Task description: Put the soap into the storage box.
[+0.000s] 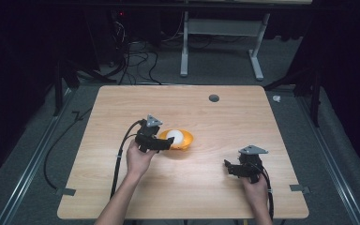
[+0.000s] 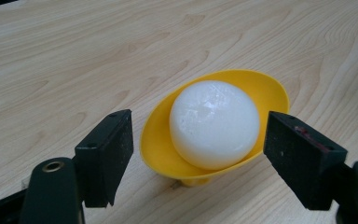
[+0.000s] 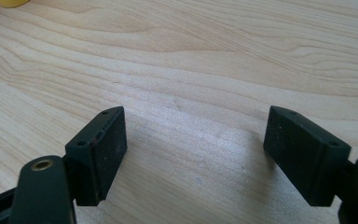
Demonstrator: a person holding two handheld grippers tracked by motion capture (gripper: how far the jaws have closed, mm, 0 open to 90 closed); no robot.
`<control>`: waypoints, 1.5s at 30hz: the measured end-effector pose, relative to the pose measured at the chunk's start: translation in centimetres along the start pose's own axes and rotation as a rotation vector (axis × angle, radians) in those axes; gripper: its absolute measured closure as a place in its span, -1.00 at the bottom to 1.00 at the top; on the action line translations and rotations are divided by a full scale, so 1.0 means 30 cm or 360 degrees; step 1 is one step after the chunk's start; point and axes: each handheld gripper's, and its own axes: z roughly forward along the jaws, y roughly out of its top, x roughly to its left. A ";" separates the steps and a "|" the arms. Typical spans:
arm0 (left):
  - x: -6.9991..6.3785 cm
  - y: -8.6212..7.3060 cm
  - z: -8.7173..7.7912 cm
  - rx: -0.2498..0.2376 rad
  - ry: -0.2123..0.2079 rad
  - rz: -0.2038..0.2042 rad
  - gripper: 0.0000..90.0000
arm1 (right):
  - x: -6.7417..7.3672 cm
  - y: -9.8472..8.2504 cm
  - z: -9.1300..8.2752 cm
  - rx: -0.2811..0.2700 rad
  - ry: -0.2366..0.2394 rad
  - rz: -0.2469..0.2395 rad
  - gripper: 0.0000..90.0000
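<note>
A small yellow bowl [image 1: 183,142] stands near the middle of the wooden table [image 1: 225,117] with a white ball [image 1: 175,137] resting in it. In the left gripper view the bowl [image 2: 265,91] tilts toward the camera and the ball [image 2: 213,122] sits against its near wall. My left gripper [image 2: 198,154] is open, its jaws spread on either side of the bowl without touching it. From above, the left gripper [image 1: 166,143] is at the bowl's left edge. My right gripper [image 1: 228,168] is open over bare wood at the front right, with nothing between its fingers [image 3: 103,149].
A dark round grommet [image 1: 213,98] is set in the table near its far edge. A sliver of the yellow bowl [image 3: 11,2] shows at the top left of the right gripper view. Cables and a white frame stand on the floor beyond the table.
</note>
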 end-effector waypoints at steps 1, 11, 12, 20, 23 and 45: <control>0.000 -0.002 -0.003 -0.0003 0.0001 -0.0002 -0.45 | 0.000 0.000 0.000 0.0000 0.0000 0.0000 -0.51; -0.001 -0.019 -0.040 -0.0016 0.0006 0.0005 -0.45 | 0.000 0.000 0.000 0.0000 0.0000 -0.0001 -0.51; -0.001 -0.021 -0.043 -0.0017 0.0006 0.0001 -0.45 | 0.000 0.000 0.000 0.0000 -0.0001 -0.0001 -0.51; 0.005 -0.048 -0.062 -0.0027 0.0006 -0.0025 -0.45 | 0.000 0.000 0.000 0.0000 0.0002 -0.0004 -0.51; 0.005 -0.057 -0.066 -0.0019 0.0012 -0.0024 -0.45 | 0.000 0.000 0.000 0.0000 0.0002 -0.0003 -0.51; 0.026 -0.097 -0.128 -0.0048 0.0051 -0.0055 -0.46 | 0.001 0.000 0.000 0.0000 0.0000 -0.0006 -0.51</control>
